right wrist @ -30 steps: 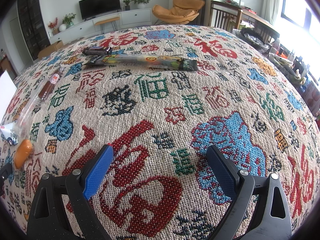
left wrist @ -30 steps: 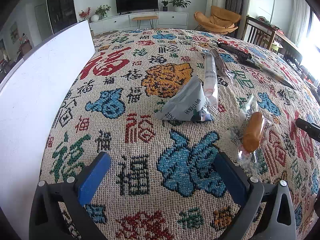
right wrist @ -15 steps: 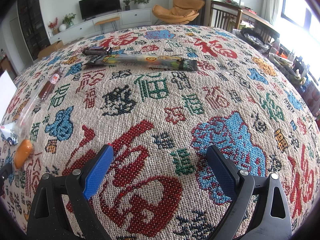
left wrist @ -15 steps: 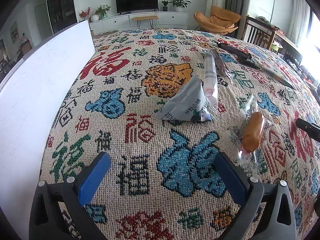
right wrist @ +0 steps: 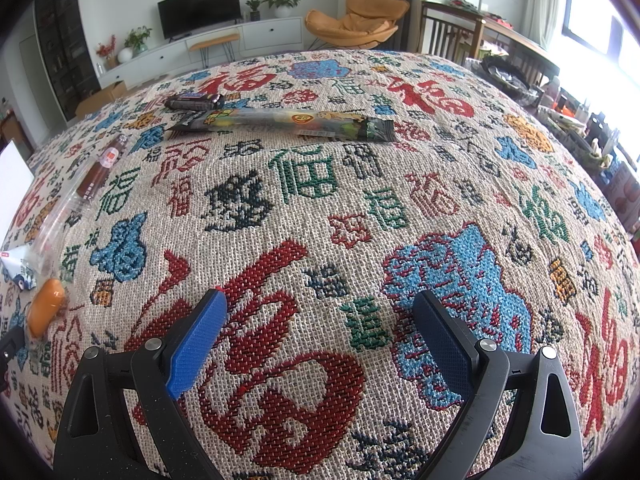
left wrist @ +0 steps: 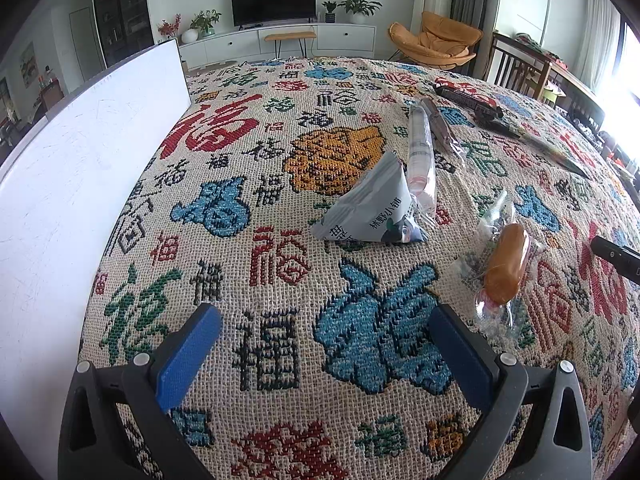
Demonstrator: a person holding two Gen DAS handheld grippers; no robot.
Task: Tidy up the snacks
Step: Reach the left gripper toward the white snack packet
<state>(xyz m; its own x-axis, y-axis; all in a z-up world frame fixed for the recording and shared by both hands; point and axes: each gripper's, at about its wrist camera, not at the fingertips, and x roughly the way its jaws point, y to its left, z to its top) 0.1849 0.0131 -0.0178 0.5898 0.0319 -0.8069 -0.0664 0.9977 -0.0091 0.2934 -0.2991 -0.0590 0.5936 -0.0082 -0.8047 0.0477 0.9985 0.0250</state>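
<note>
Now both my grippers idle: left gripper (left wrist: 324,320) fingers spread wide, empty; right gripper (right wrist: 320,308) same. Grey snack pouch (left wrist: 370,210) mid-frame on patterned worktop (left wrist: 260,240), orange wrapped snack (left wrist: 506,266) right of it. Long snack bar (right wrist: 280,120) upper centre, right view.

A woven cloth (left wrist: 280,216) with red, blue, green and orange characters covers the table. A white board (left wrist: 80,184) stands along its left edge. Near the middle lie a grey triangular packet (left wrist: 372,210) touching a long clear tube snack (left wrist: 420,152), with an orange sausage in clear wrap (left wrist: 506,268) just beside them. Towards the far edge lie a long dark wrapper (right wrist: 280,122), a small dark bar (right wrist: 194,101) and a brown sausage stick (right wrist: 102,168).
</note>
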